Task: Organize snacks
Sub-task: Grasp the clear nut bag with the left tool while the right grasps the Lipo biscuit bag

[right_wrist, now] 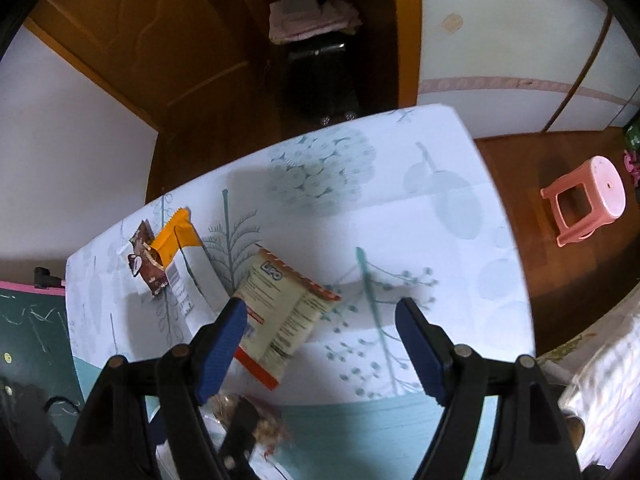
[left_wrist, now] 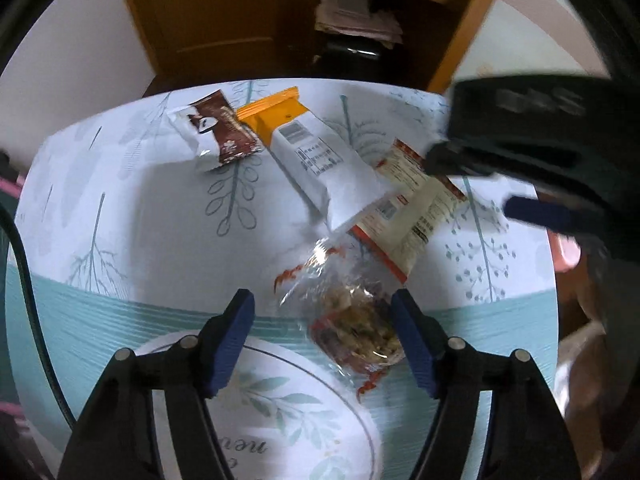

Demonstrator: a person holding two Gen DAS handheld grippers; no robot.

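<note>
Left gripper [left_wrist: 322, 336] jaws wide astride clear nut packet [left_wrist: 356, 332], likely for plate [left_wrist: 280, 408]; right gripper [right_wrist: 320, 344] jaws wide, empty, above cream packet [right_wrist: 280, 312].

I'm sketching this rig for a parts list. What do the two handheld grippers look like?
Both match: the left gripper and right gripper have glossy black angular arms joined by round silver pivot pins, each ending in two flat, ribbed dark-blue fingers. A thin black cable curves past at the left view's edge.
</note>
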